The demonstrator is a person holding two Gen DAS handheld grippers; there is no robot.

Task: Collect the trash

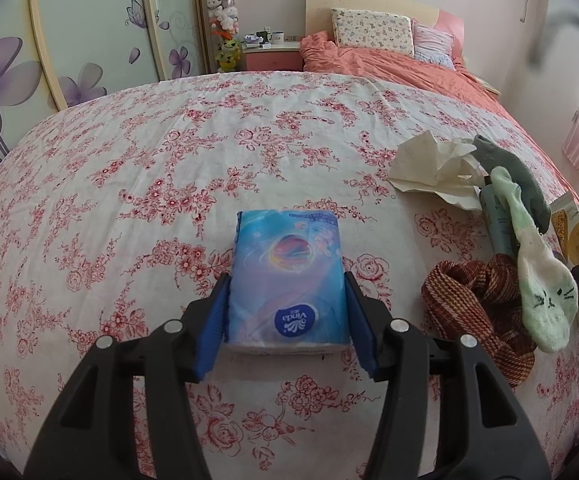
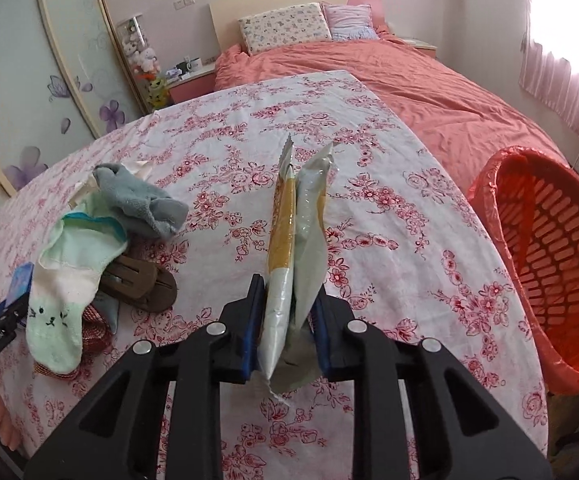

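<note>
left jaws point(image 1: 287, 280) grip tissue pack point(image 1: 287, 276) | right jaws point(image 2: 287, 292) pinch wrapper point(image 2: 293, 264) | socks point(image 2: 89, 252) left, basket point(image 2: 549, 264) right

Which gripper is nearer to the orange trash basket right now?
Right. The right gripper, clamped on a yellow-and-white wrapper, has the orange basket just off to its right. The left gripper holds a tissue pack farther left, beyond the sock pile.

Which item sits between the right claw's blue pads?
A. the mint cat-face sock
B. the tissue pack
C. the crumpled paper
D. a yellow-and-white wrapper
D: in the right wrist view the right claw pinches the yellow-and-white wrapper upright, while the tissue pack sits in the left claw.
</note>
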